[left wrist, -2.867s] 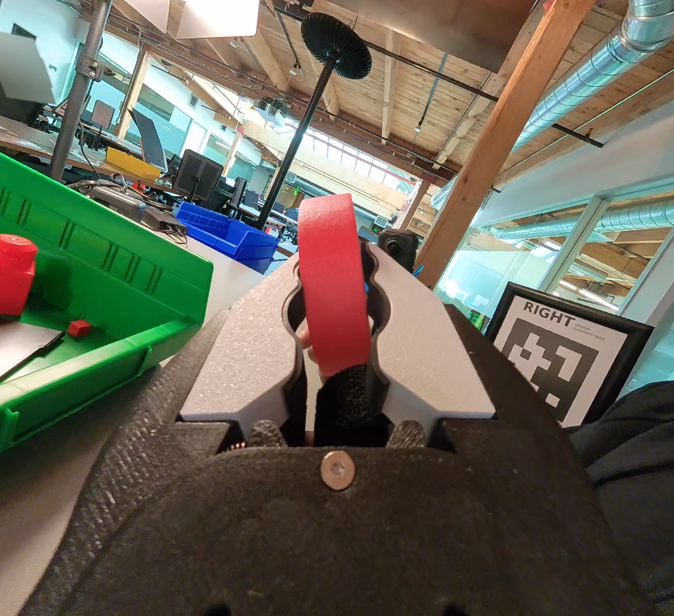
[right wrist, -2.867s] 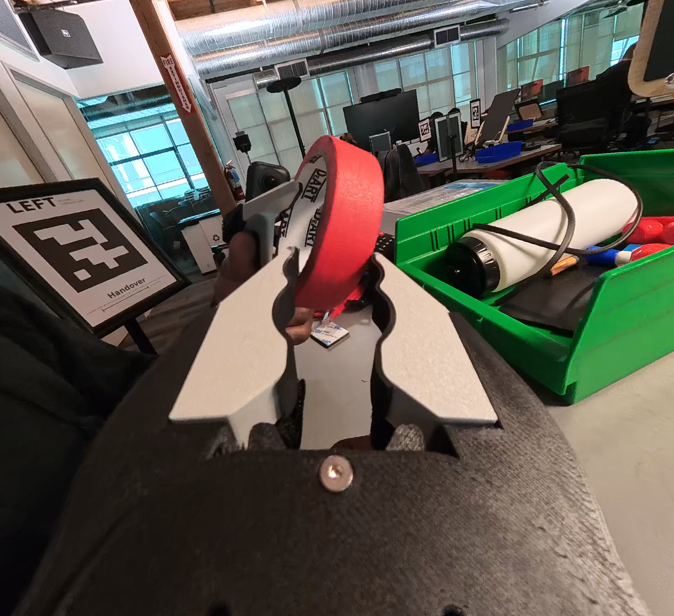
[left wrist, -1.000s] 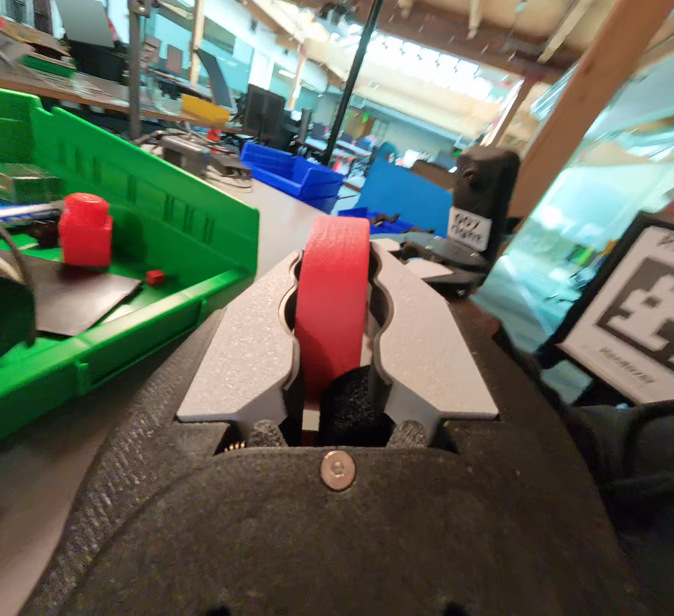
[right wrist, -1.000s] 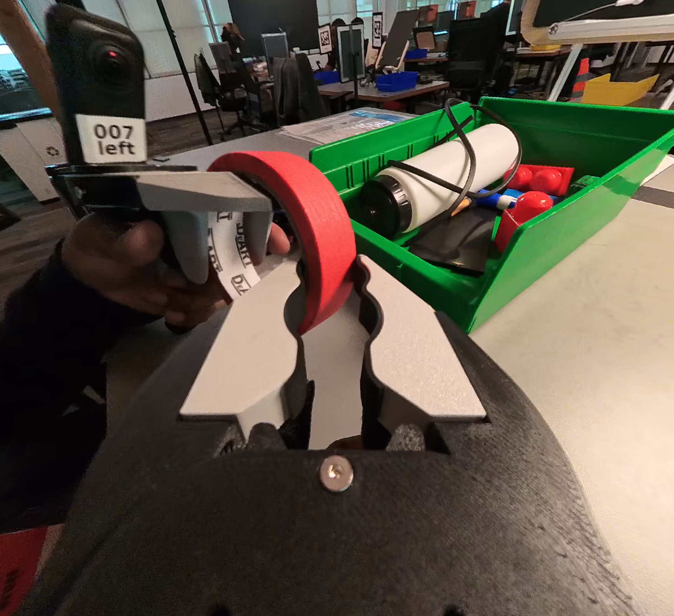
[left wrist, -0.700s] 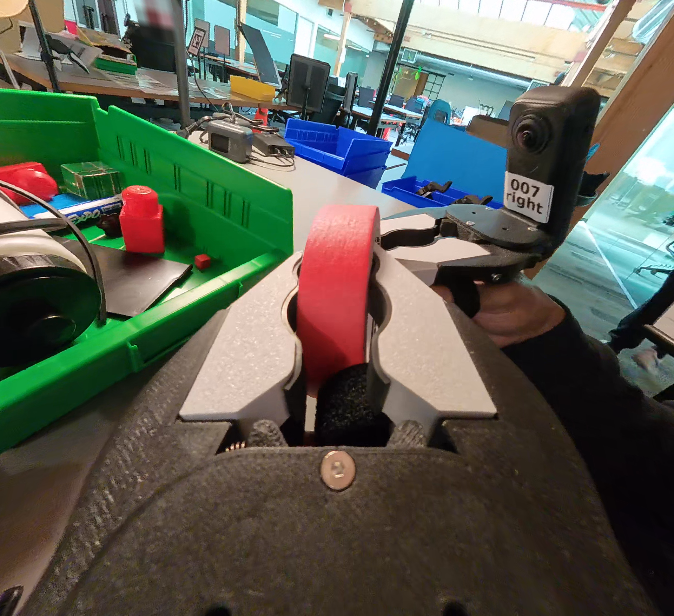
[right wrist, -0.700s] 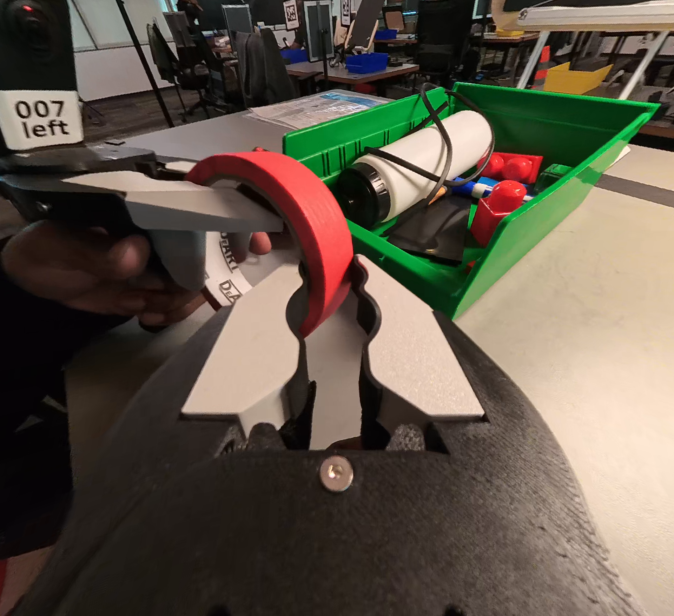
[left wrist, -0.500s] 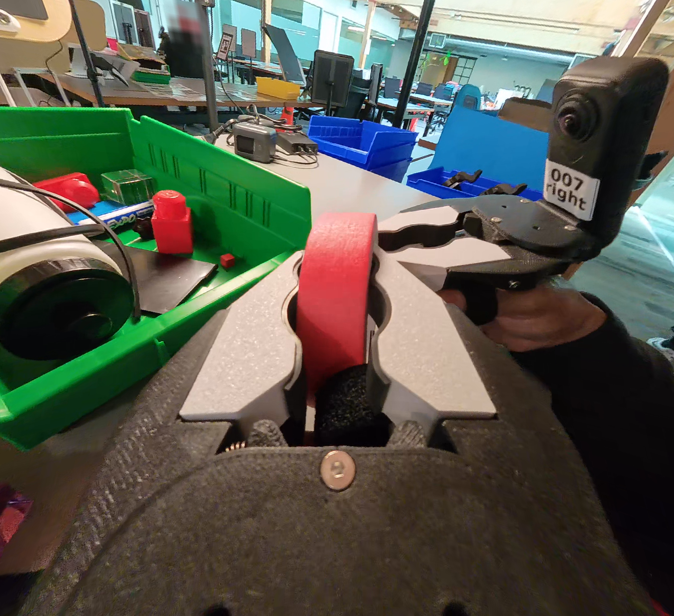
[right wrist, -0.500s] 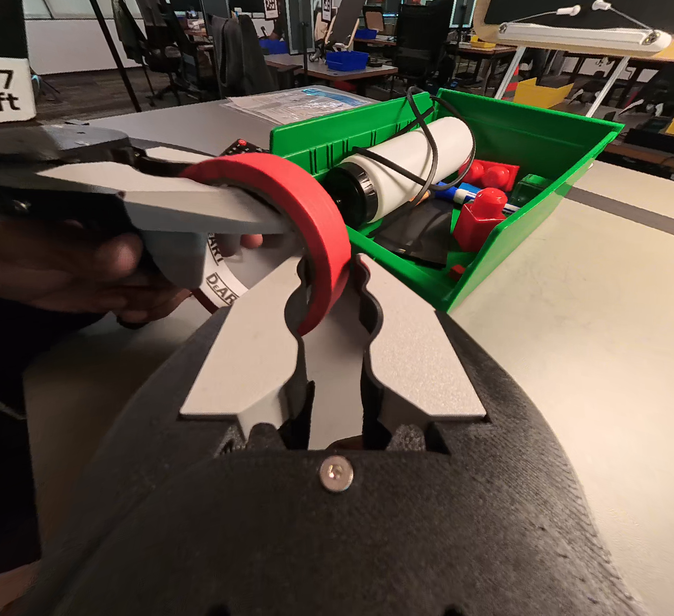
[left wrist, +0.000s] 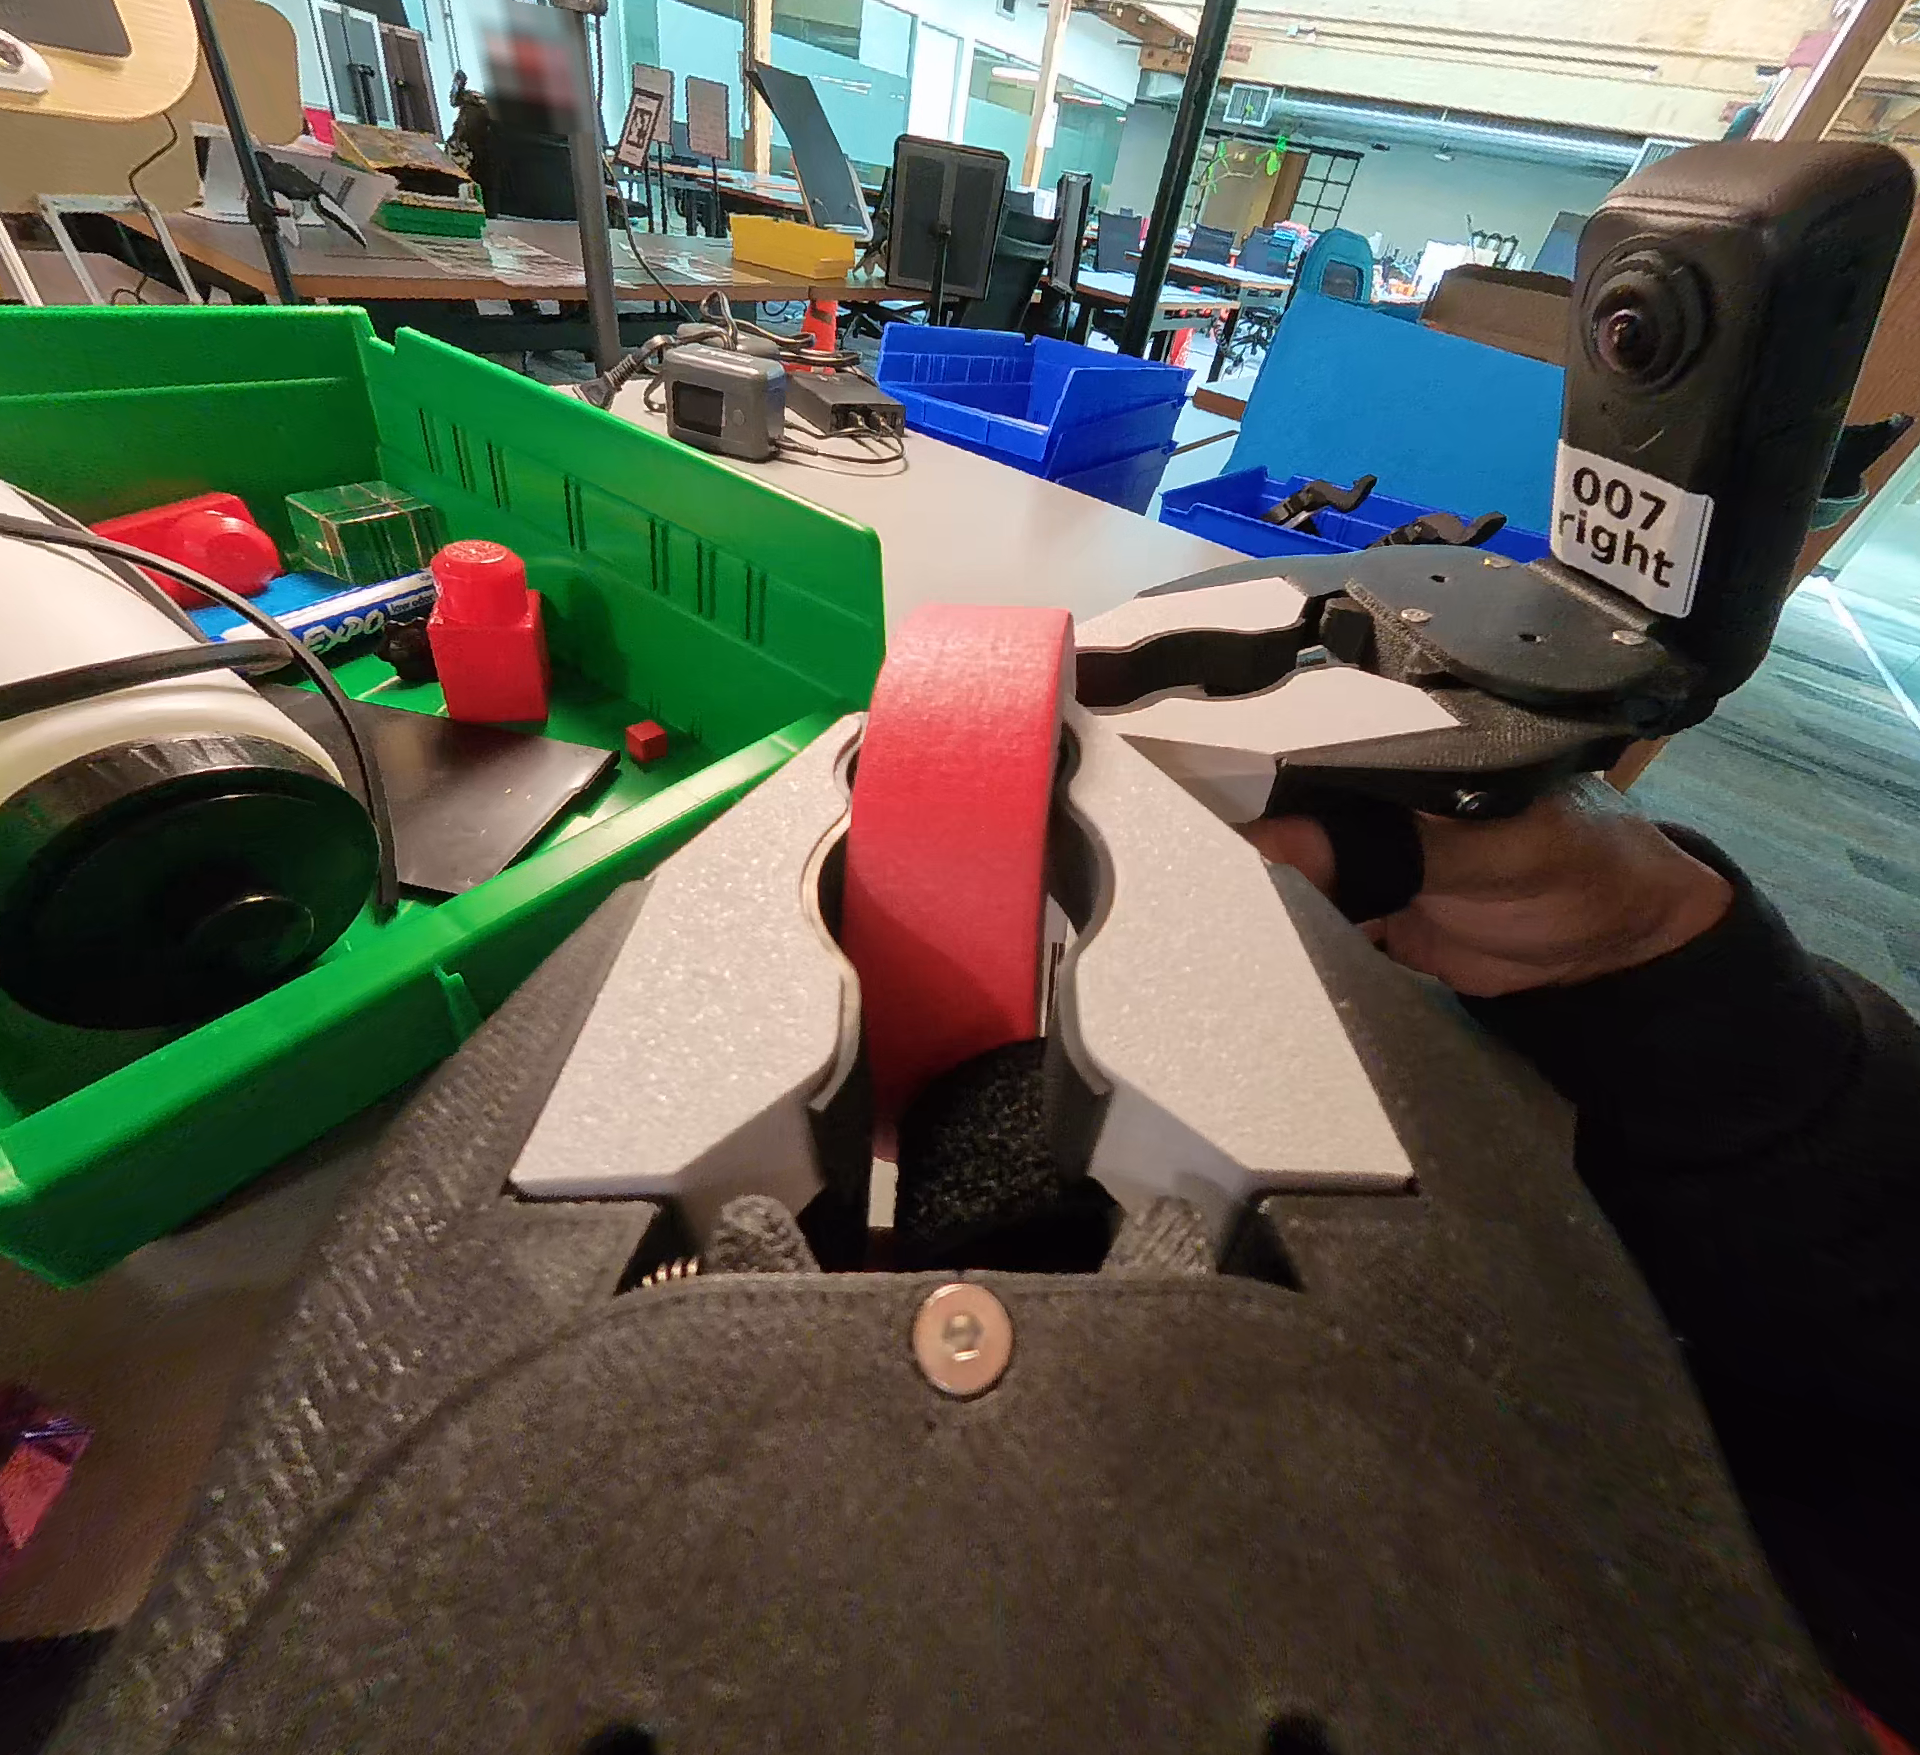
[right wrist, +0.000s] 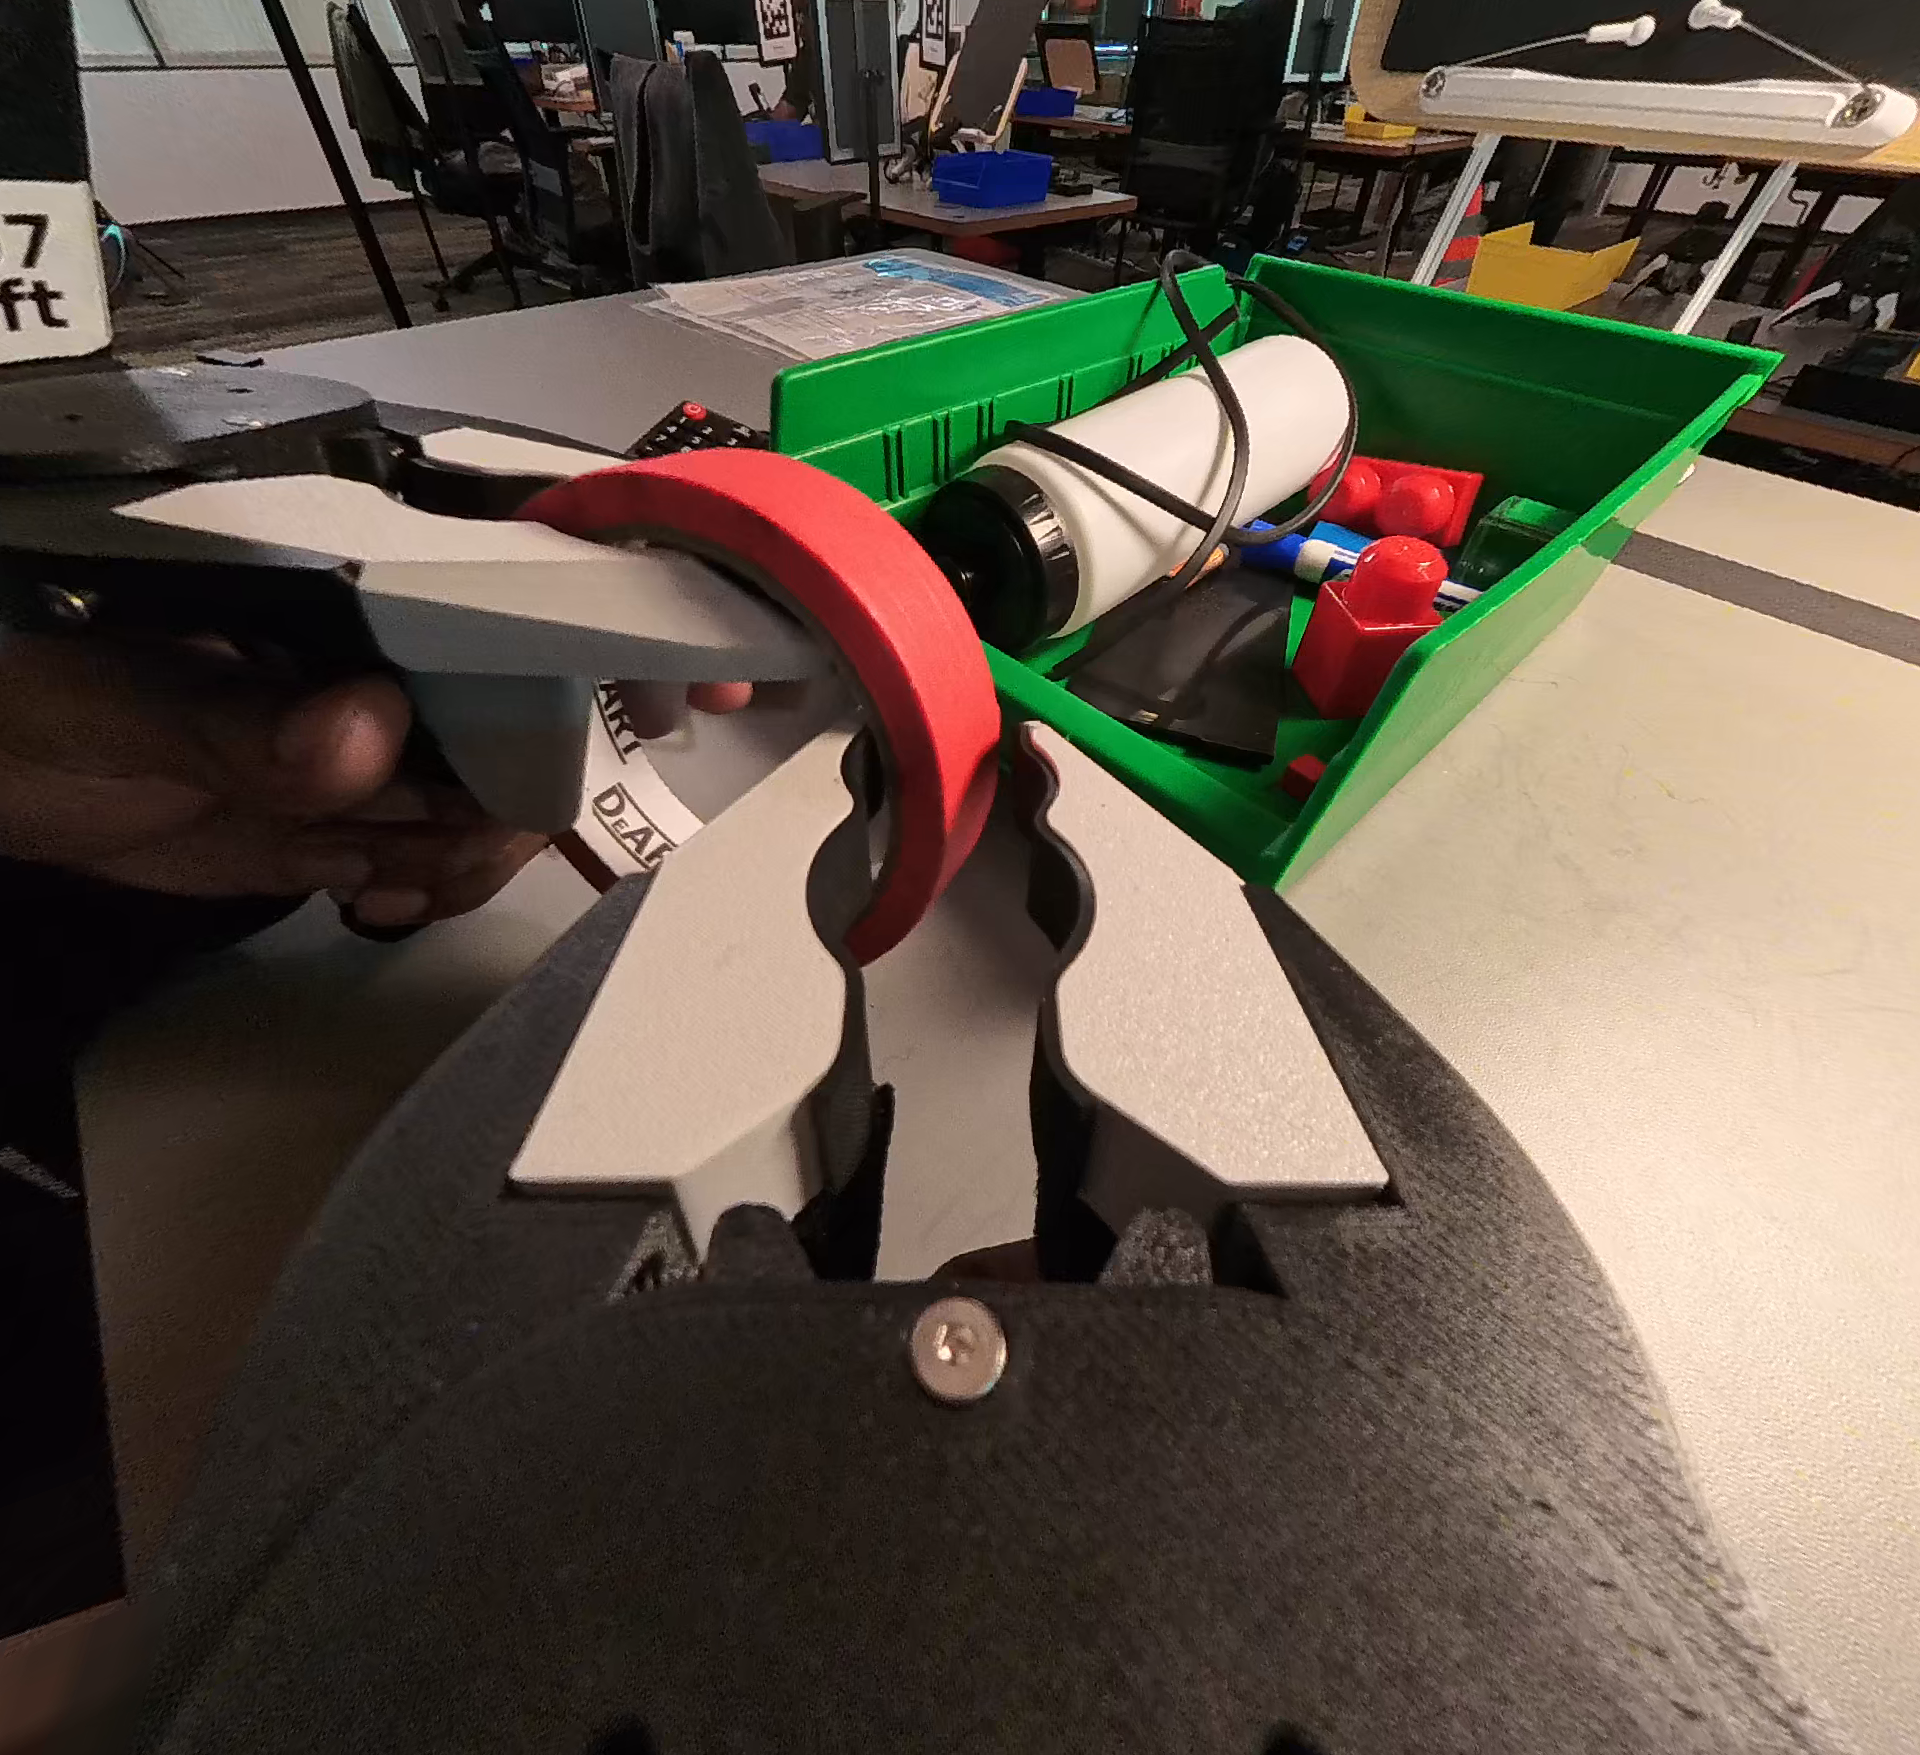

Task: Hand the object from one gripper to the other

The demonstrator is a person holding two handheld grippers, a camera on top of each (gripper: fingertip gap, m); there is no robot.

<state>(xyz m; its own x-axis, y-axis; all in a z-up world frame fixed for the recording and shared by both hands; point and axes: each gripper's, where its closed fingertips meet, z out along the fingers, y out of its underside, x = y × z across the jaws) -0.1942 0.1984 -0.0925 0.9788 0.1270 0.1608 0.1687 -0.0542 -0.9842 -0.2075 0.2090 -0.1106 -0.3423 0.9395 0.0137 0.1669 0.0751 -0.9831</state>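
Note:
A roll of red tape [left wrist: 956, 822] stands on edge between the fingers of my left gripper [left wrist: 961, 739], which is shut on it. In the right wrist view the left gripper [right wrist: 831, 666] reaches in from the left, held by a hand, and holds the tape [right wrist: 914, 625] between the fingers of my right gripper [right wrist: 935, 770]. The right jaws are open: the tape touches the left finger and a gap shows at the right finger. The right gripper also shows side-on in the left wrist view [left wrist: 1091, 682], at the tape's far edge.
A green bin [right wrist: 1455, 718] stands on the grey table [right wrist: 1610, 874] just beyond the grippers. It holds a white bottle [right wrist: 1174, 458] with a black cord, red blocks [right wrist: 1361, 625], a marker and a black sheet. Blue bins [left wrist: 1029, 406] stand farther back. Less than 4 cm separates the two grippers' tips.
Both grippers have swung down from facing the ceiling to table level beside the green bin. The left stays shut on the tape, which stays between the open right fingers.

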